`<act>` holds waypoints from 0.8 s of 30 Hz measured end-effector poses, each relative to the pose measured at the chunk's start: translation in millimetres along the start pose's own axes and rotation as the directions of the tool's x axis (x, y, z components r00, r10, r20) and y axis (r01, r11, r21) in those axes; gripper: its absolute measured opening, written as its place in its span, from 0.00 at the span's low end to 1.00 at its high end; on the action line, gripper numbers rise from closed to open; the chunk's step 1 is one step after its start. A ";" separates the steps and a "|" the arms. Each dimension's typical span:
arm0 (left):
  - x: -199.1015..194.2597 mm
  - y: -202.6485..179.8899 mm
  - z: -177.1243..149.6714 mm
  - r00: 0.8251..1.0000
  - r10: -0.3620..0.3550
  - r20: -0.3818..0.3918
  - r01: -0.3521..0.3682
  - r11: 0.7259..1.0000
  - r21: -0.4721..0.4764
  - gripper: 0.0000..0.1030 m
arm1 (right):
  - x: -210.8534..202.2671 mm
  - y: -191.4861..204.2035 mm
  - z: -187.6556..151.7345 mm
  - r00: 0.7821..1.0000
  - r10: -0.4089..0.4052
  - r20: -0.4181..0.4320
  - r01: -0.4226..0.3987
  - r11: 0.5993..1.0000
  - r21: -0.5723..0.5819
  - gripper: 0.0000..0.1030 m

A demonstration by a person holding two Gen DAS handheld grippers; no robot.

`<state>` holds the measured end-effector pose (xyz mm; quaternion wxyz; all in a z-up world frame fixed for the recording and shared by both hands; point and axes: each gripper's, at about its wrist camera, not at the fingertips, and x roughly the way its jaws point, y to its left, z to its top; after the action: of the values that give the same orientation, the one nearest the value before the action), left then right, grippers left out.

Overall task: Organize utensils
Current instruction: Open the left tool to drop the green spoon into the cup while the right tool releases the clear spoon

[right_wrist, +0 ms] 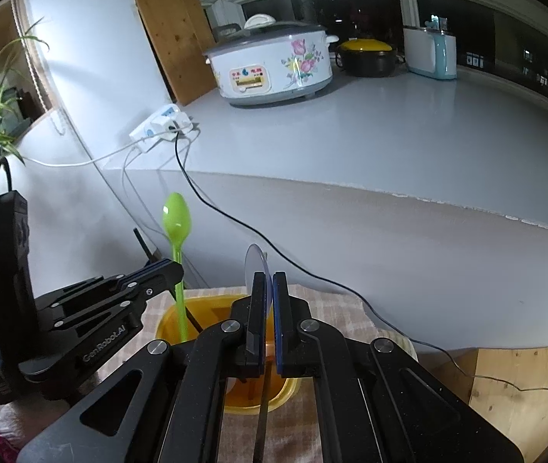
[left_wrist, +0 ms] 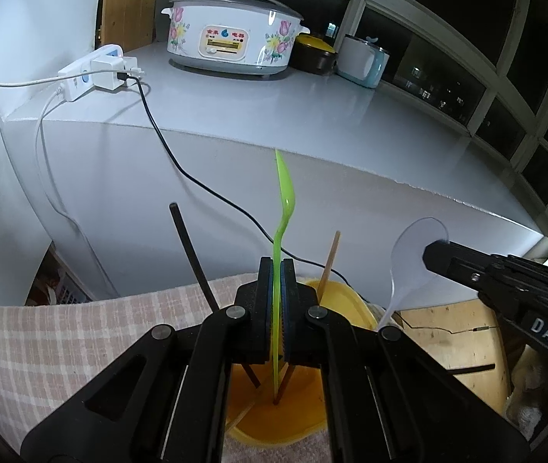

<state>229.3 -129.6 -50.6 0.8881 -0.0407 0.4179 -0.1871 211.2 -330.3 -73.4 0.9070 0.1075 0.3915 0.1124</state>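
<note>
My left tool is clamped on the handle of a green spoon, bowl pointing to 12 o'clock, handle tip down inside the yellow cup. From the right wrist view I see the same green spoon standing upright in the yellow cup, left tool gripping it at 9 o'clock of my right tool.

My right tool is pinched on a clear spoon, seen edge-on, bowl up at 12 o'clock. In the left view the clear spoon sits at 3 o'clock, its bowl gripped by the right tool, handle slanting down toward the cup rim.

Dark chopstick leans out of the cup at 10 o'clock; wooden chopstick leans at 1 o'clock.

Cup stands on a checked cloth over the table
</note>
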 end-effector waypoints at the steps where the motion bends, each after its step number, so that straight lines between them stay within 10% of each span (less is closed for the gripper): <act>1: -1.5 -0.2 -1.5 1.000 -0.004 -0.002 0.004 1.000 0.002 0.01 | 1.2 -0.3 -0.6 1.000 -0.002 -0.008 0.002 1.000 0.001 0.02; 16: -6.1 5.6 -20.0 0.996 -0.051 -0.078 0.049 0.998 -0.029 0.01 | 10.0 4.4 -15.0 0.996 0.003 -0.084 -0.006 0.999 -0.036 0.05; 24: -18.5 5.1 -27.8 0.996 -0.031 -0.085 0.027 0.999 -0.042 0.14 | 6.3 1.9 -16.6 0.995 0.017 -0.097 -0.018 1.000 -0.014 0.30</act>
<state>199.0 -115.8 -56.3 0.8654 -0.0568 0.4589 -0.1930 202.9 -324.9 -88.3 0.8866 0.0987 0.4334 0.1284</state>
